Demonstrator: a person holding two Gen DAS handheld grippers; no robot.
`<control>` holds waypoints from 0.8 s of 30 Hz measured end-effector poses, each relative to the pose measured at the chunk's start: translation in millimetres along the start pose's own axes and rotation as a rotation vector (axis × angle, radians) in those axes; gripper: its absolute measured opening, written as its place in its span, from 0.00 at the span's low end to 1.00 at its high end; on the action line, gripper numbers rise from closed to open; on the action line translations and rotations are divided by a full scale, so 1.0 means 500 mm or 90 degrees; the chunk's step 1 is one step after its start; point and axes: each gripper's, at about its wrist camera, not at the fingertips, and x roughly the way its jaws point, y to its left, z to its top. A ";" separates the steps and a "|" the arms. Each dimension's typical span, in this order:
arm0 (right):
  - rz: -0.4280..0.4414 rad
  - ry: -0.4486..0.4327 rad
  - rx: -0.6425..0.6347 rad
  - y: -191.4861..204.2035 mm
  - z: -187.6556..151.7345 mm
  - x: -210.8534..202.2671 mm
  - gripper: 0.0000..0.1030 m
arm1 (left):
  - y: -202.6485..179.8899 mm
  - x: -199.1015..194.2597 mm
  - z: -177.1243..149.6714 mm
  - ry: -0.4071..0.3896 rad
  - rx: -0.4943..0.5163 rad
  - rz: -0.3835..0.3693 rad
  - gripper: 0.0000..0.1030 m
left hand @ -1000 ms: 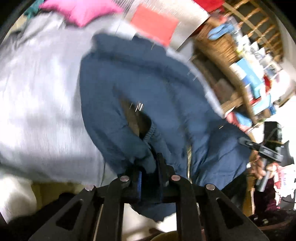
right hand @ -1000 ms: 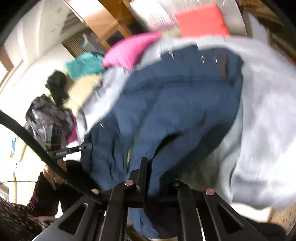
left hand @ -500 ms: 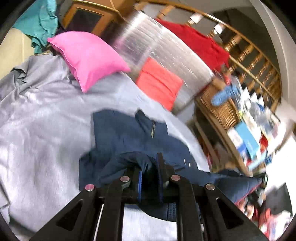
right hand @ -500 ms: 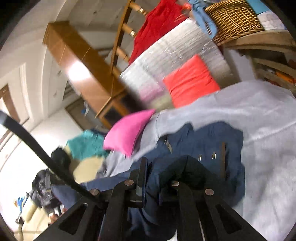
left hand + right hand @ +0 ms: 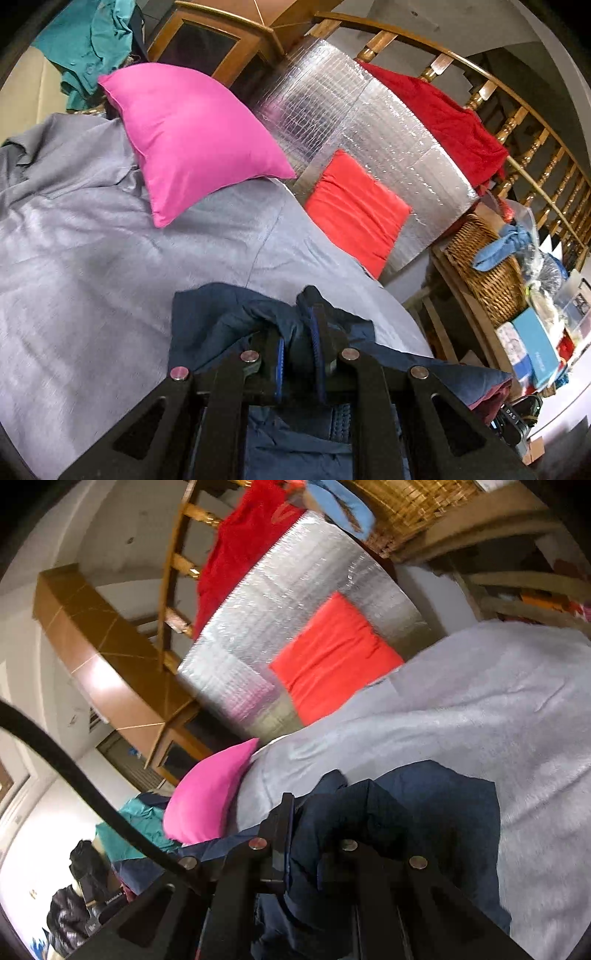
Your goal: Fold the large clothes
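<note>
Low in each frame, the left tool [image 5: 298, 345] and right tool [image 5: 308, 843] each clench a bunch of the navy garment [image 5: 218, 317] over the grey bedspread [image 5: 92, 240].

One navy garment [image 5: 218, 314] lies on a bed under one grey sheet [image 5: 92, 240], pinched by two grippers, left [image 5: 298, 332] and right [image 5: 306, 830]. Two cushions sit at the far side, one pink [image 5: 192, 136], one red [image 5: 354, 214]. One wicker basket [image 5: 484, 266] stands right.
</note>
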 end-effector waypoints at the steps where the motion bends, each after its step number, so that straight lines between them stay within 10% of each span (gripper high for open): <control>1: -0.008 0.004 0.000 -0.009 0.007 0.020 0.08 | 0.000 0.018 0.003 0.000 0.002 0.006 0.13; 11: -0.023 0.089 0.095 -0.121 0.029 0.149 0.16 | 0.024 0.191 0.029 0.097 0.005 0.067 0.17; 15: 0.011 0.092 0.165 -0.163 0.039 0.158 0.26 | 0.064 0.195 0.046 0.122 -0.091 -0.021 0.40; 19: 0.087 -0.021 0.224 -0.182 0.065 0.083 0.76 | 0.090 0.117 0.060 -0.013 -0.151 -0.061 0.89; 21: 0.079 -0.120 0.230 -0.183 0.075 0.021 0.87 | 0.099 0.076 0.066 -0.065 -0.163 -0.069 0.90; 24: 0.030 -0.100 0.189 -0.168 0.093 -0.007 0.87 | 0.100 0.050 0.063 -0.064 -0.158 -0.005 0.90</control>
